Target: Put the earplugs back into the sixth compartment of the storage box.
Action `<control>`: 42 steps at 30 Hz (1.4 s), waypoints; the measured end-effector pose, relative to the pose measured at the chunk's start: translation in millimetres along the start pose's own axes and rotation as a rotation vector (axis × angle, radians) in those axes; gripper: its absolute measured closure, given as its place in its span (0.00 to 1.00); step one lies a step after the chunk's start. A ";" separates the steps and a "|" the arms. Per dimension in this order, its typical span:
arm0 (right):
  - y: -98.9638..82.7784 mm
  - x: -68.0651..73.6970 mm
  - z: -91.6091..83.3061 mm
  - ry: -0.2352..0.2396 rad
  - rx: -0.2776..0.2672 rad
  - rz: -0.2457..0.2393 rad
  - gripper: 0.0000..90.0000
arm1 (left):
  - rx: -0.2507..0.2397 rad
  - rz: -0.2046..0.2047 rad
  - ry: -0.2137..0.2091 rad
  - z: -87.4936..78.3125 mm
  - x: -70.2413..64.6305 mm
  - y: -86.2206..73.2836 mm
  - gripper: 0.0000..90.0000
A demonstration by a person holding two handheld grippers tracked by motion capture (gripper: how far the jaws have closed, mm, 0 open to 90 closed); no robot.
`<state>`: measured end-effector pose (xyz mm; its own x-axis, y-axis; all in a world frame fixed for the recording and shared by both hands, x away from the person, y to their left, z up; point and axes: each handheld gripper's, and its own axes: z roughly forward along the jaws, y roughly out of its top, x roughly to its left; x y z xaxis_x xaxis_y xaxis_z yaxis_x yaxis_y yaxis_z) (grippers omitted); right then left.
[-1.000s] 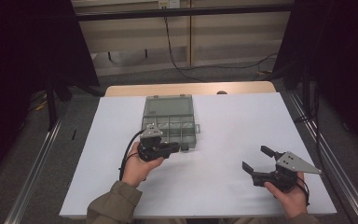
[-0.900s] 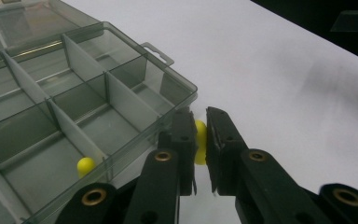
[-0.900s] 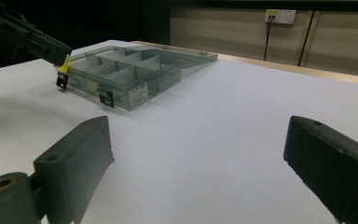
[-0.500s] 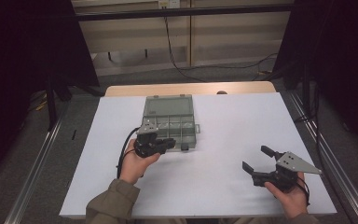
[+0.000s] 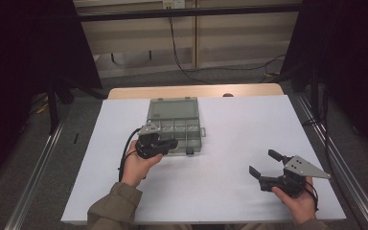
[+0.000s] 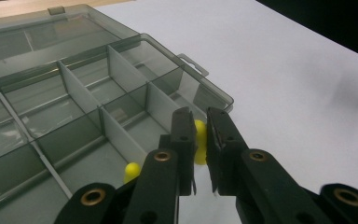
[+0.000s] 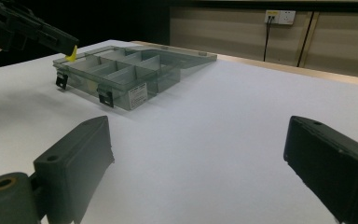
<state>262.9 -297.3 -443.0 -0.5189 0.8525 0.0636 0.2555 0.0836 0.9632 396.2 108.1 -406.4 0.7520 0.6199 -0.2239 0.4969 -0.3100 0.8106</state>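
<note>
Midway, seemingly: the left gripper [image 6: 200, 140] pinches a small yellow plastic piece [image 6: 199, 140] above the smoky clear-plastic compartment box [image 6: 98, 88] at centre frame. No compartment seems filled. The right gripper [image 5: 268, 168], jaws spread, waits at lower right.

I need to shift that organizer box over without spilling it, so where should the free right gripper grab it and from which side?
Probably the box's front wall, near one of the two black latches, coming in from the person's side. That wall stands upright and thin, so the open right gripper could straddle it. The lid lies flat open behind, and the left gripper holds a yellow piece over the front-left compartments, so keep right.
</note>
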 end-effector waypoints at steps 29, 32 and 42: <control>-0.2 -0.8 -0.7 -0.002 -0.003 0.002 0.08 | -0.017 -0.003 0.061 -0.7 13.4 3.8 0.91; -0.6 -0.6 0.1 0.001 0.000 0.000 0.08 | -0.008 0.002 0.071 0.9 14.6 3.2 0.91; -0.6 -0.9 -0.4 0.000 -0.003 0.001 0.08 | -0.006 -0.011 0.108 1.4 21.2 0.6 0.91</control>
<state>262.9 -298.4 -443.5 -0.5189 0.8524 0.0646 0.2538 0.0815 0.9638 413.0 120.0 -411.5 0.6957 0.6971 -0.1734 0.5018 -0.2988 0.8117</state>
